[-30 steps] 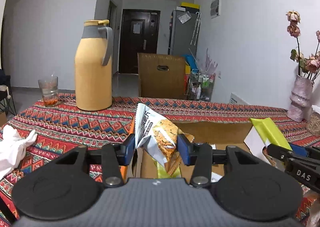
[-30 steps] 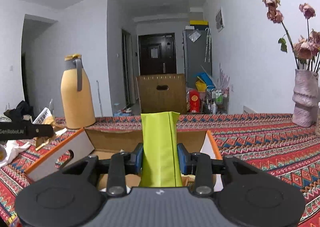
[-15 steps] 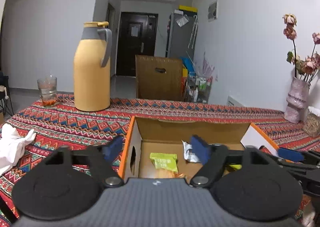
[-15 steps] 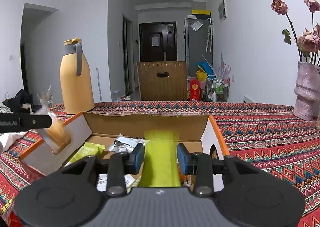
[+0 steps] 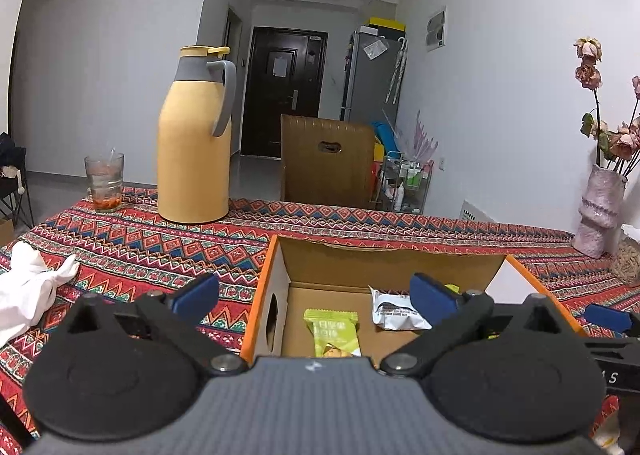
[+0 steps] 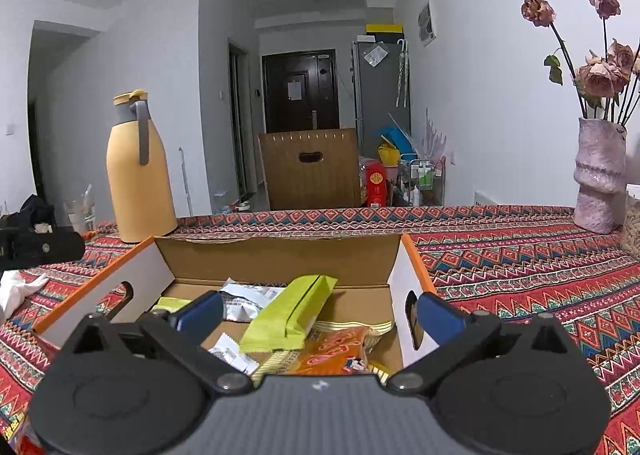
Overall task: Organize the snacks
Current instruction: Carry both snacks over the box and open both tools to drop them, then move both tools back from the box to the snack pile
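Snacks lie loose in an open cardboard box [image 6: 280, 255] on the patterned tabletop [image 6: 520, 255]: a long lime-green packet [image 6: 292, 313] leaning across an orange packet [image 6: 336, 351], a silver-white packet [image 6: 244, 301] toward the far left, and a small green packet [image 5: 330, 329] on the box floor. Left claw [image 5: 314, 295] and right claw [image 6: 318, 309], jaws just opened wide, hover at the box's near edge with nothing gripped. Farther left stand a yellow flask [image 5: 194, 143] and a glass [image 5: 104, 183]; a pink vase [image 6: 598, 179] stands far right.
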Tool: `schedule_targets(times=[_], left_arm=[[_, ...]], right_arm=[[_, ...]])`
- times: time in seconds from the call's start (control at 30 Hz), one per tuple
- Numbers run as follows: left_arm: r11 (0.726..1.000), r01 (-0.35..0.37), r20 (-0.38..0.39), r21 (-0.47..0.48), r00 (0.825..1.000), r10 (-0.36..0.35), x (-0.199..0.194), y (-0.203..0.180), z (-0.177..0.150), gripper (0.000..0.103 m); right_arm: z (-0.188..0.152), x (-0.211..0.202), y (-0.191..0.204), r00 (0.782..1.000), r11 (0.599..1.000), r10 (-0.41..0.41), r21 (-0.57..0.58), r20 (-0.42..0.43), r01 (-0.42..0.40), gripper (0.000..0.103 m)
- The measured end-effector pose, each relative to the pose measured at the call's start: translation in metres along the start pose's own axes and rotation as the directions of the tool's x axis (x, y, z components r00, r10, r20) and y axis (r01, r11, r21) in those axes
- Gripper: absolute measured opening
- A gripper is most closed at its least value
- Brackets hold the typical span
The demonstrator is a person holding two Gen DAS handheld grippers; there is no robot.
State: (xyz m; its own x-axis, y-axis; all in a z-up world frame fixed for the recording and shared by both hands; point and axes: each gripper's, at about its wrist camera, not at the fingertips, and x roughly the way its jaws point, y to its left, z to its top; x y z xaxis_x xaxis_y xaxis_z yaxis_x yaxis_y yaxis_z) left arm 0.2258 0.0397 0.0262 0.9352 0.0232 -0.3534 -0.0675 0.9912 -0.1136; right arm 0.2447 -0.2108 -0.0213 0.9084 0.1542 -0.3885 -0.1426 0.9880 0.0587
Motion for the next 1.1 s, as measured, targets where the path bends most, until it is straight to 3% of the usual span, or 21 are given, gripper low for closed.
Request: schedule_targets(times=[0.47, 0.8, 1.1], left_arm=[[1.000, -0.011, 0.013, -0.005, 1.000, 0.011, -0.009, -0.004, 0.008, 0.103], [1.000, 0.017, 0.044, 0.012, 0.999, -0.018, -0.049, -0.009, 0.015, 0.103], [0.999, 0.017, 0.014, 0.029, 1.000, -0.017, -0.085, -0.003, -0.003, 0.103]], right_arm=[[0.007, -0.002, -0.004, 1.000, 1.000, -0.017, 0.016, -0.014, 0.017, 0.103], [0.008, -0.039, -0.001, 1.000, 1.000, -0.021, -0.004, 0.000, 0.021, 0.103], [-0.008, -0.081, -0.005, 1.000, 1.000, -0.006, 0.002, -0.009, 0.006, 0.103]])
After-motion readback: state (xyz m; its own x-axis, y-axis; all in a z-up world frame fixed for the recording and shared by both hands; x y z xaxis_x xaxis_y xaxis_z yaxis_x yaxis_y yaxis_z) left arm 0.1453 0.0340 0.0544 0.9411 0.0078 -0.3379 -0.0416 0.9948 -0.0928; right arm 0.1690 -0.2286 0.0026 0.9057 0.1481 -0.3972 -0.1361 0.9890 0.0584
